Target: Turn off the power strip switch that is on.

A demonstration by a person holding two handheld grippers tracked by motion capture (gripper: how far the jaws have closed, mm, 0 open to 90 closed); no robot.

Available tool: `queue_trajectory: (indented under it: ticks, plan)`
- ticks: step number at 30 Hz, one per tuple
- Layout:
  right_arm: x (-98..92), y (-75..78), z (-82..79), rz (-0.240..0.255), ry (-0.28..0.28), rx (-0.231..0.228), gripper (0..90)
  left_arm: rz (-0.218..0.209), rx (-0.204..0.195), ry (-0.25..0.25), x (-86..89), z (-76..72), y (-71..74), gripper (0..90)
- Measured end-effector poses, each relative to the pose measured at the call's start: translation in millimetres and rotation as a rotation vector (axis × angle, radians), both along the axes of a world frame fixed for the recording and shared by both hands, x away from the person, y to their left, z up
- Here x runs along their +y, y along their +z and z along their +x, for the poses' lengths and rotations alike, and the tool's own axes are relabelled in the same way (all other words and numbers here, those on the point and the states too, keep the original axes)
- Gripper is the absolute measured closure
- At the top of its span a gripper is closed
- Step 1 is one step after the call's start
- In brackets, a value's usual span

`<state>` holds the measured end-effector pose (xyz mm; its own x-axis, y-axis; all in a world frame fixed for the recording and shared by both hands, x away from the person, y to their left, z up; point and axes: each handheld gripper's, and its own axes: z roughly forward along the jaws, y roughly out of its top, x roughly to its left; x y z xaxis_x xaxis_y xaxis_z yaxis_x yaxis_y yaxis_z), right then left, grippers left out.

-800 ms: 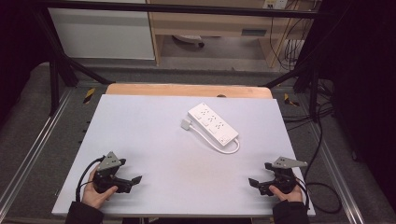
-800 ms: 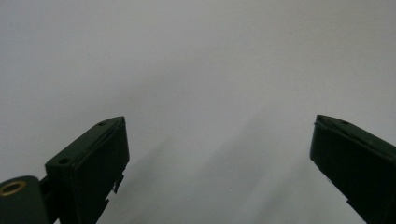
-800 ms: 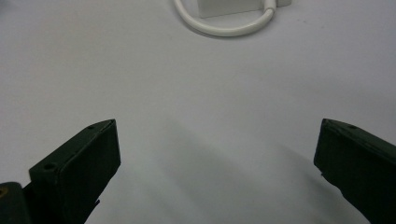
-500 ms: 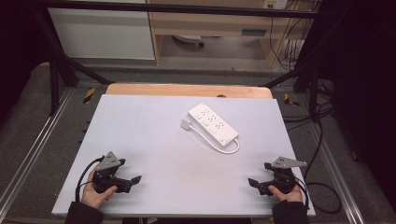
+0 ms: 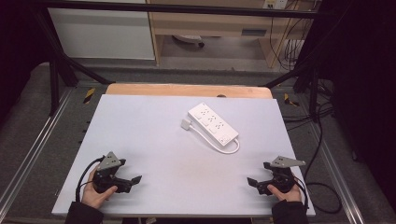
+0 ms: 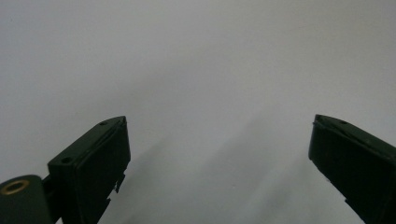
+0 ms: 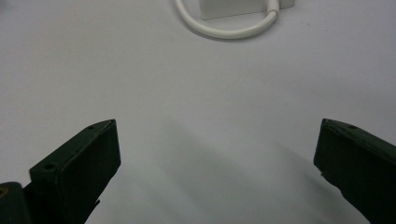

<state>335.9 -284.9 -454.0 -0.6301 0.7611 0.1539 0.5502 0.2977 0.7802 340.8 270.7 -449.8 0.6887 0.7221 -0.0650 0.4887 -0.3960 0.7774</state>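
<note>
I hold both tools low at the near edge of the worktop, jaws released and empty; the right tool sits nearer the power strip, which lies ahead and inward, its long axis running diagonally away to the left.

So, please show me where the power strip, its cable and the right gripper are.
power strip (image 5: 213, 122): high view, top face with sockets.
cable (image 7: 229, 31): right gripper view, bottom of white loop.
right gripper (image 5: 253, 184): high view, between jaw tips.

The power strip is cut off by the right gripper view's top edge; its sockets are too small to tell from above
</note>
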Motion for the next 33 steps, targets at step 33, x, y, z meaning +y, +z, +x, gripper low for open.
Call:
queue_trajectory:
  ticks: [33]
  plan:
    - [28.2,10.0,8.2,-0.039,0.004,-0.033,0.9,0.000,-0.003,0.009,1.5,0.4,0.2,5.8]
